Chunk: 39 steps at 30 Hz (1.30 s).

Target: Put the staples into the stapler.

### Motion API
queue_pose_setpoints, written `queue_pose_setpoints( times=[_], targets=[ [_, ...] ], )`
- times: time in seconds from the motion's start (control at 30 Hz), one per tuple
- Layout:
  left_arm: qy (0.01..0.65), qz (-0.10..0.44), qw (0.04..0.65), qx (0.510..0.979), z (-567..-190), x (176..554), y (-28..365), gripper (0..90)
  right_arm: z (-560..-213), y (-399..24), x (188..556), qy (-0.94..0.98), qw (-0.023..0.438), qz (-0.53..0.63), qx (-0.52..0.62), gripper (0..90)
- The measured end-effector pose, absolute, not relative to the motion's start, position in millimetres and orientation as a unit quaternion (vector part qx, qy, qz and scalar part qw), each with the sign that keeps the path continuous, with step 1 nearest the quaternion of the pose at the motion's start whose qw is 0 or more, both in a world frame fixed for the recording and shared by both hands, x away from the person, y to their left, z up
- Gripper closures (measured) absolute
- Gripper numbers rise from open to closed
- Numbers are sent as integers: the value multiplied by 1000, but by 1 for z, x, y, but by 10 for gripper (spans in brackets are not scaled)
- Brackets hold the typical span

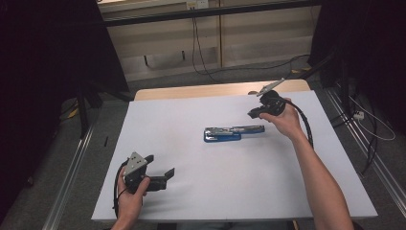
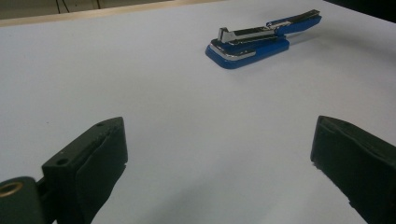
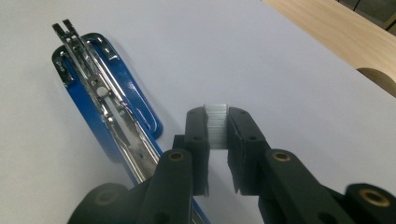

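Reloading looks underway: right gripper point(image 3: 218, 154) pinches a staple strip point(image 3: 216, 126) beside the opened stapler point(image 1: 233, 132), needing alignment over its channel, while left gripper point(image 2: 219, 154) waits spread.

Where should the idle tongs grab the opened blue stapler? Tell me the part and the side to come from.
Grip the blue metal stapler across its flat blue base, at the wide end near the left tongs. Come from above, one jaw on each long edge: it lies flat, and the open silver magazine stays clear.

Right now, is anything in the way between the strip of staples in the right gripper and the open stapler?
Nothing visible. The right gripper pinches the staple strip just beside the open blue stapler, whose metal tray lies exposed, with bare white table cover between them. The left gripper waits open, well away.
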<state>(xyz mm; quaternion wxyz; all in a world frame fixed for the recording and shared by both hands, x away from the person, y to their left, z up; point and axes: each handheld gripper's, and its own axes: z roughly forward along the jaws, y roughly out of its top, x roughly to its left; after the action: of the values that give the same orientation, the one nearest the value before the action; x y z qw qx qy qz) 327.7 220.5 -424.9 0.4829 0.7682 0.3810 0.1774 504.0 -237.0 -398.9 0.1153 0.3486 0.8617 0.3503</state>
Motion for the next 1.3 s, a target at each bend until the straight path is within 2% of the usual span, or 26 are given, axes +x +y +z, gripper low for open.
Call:
queue_pose_setpoints(
  times=[1.3],
  targets=[
    [379,175,483,770,-425,328,220,40,-390,-193,495,872,95,397,271,790]
  ],
)
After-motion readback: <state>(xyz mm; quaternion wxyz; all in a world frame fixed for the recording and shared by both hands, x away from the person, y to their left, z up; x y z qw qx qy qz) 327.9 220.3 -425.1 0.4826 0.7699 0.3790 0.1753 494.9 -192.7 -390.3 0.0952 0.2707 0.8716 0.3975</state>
